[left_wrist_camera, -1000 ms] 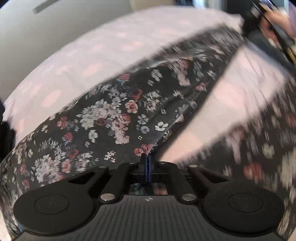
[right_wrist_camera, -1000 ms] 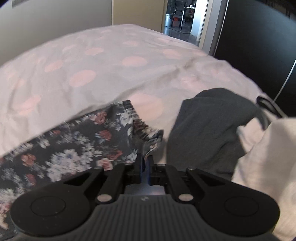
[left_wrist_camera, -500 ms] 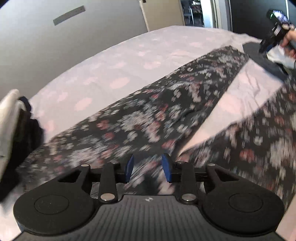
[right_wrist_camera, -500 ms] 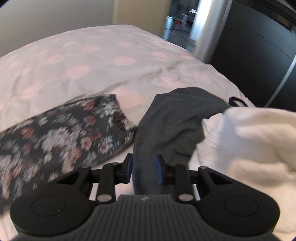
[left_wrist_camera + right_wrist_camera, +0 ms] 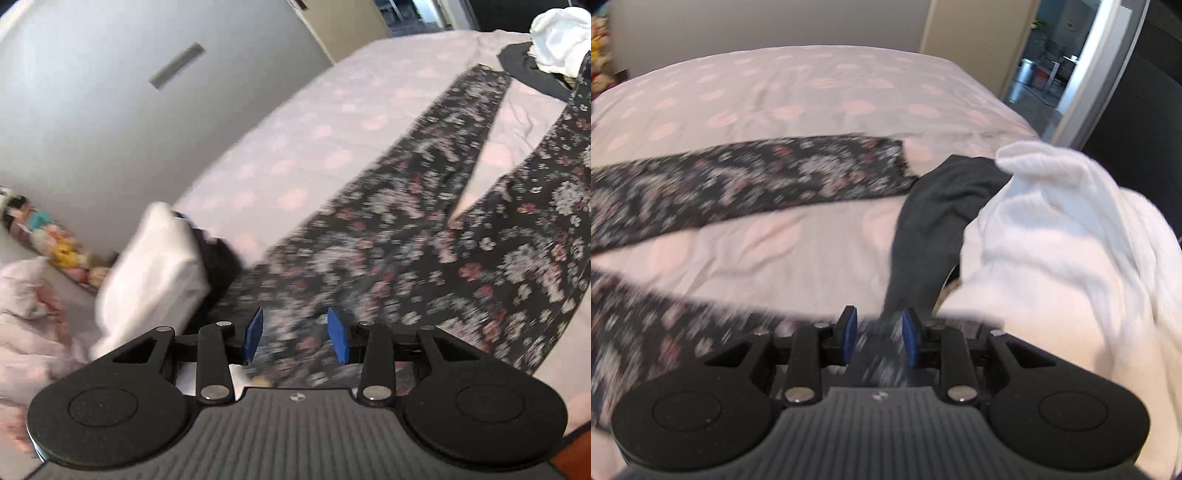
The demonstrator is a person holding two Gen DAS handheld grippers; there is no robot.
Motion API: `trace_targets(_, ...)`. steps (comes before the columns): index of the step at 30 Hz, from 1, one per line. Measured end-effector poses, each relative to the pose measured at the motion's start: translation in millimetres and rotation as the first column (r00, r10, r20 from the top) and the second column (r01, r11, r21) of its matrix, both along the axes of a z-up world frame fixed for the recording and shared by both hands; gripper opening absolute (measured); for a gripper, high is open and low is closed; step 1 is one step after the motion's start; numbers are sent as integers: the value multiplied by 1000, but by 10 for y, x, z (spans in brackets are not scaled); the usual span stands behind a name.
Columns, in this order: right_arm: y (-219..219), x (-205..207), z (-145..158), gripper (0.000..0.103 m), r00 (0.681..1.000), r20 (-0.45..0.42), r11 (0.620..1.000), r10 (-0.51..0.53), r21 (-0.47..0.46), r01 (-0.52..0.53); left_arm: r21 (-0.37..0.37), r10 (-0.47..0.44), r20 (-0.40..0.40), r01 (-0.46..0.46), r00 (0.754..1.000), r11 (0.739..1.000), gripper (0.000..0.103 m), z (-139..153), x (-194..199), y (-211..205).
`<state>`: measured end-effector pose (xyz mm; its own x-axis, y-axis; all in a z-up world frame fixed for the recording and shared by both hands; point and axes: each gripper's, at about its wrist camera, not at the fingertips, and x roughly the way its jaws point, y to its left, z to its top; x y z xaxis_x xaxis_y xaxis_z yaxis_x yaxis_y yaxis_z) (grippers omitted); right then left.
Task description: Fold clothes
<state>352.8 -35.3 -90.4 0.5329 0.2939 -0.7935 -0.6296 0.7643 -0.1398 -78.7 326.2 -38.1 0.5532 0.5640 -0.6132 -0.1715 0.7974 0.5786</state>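
Note:
Dark floral trousers [image 5: 424,229] lie spread on the bed, both legs stretched apart toward the far right. My left gripper [image 5: 295,334] is open and empty, hovering over the waist end. In the right wrist view one floral leg [image 5: 757,181] lies across the bed and the other leg [image 5: 657,325] runs under my right gripper [image 5: 877,336], which is open and empty above the leg's end.
The bed sheet [image 5: 332,122] is pale with pink dots. A folded white and black stack [image 5: 155,266] sits left of the waist. A dark grey garment [image 5: 934,218] and a white knit [image 5: 1071,236] are piled at the right. A wall [image 5: 110,92] stands behind.
Both grippers were shut on the floral trousers a second ago; they opened, let go and pulled back. The trousers now lie flat on the bed.

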Motion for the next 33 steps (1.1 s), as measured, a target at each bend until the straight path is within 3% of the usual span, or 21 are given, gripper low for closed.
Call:
trace_targets(5, -155, -384, -27, 29, 999, -34, 1000, 7, 16, -6, 115, 23, -15, -21, 1000, 993, 46, 365, -509, -59)
trace_targets(9, -230, -627, 33, 31, 1000, -27, 1000, 14, 28, -14, 156, 39, -27, -34, 999, 987, 50, 536, -905, -78)
trace_targets(14, -233, -782, 115, 31, 999, 26, 999, 47, 1, -47, 129, 40, -50, -33, 998, 991, 51, 307, -1171, -28)
trace_targets(18, -184, -809, 150, 31, 993, 66, 993, 96, -82, -90, 1, -38, -149, 38, 988, 999, 51, -106, -1183, 59)
trace_targets(22, -180, -813, 191, 32, 991, 79, 985, 111, -138, -99, -106, -141, -291, 115, 946, 988, 51, -546, -1041, 130)
trace_targets(25, -175, -797, 185, 36, 990, 89, 980, 113, -174, -96, -154, -225, -382, 178, 896, 972, 51, -845, -900, 157)
trace_targets(29, -141, -734, 103, 36, 991, 90, 972, 99, -222, -77, -273, -290, -465, 176, 836, 946, 51, -1185, -700, 235)
trace_targets(33, -119, -661, 16, 36, 989, 118, 965, 84, -258, -51, -309, -357, -528, 217, 770, 926, 52, -1438, -540, 222)
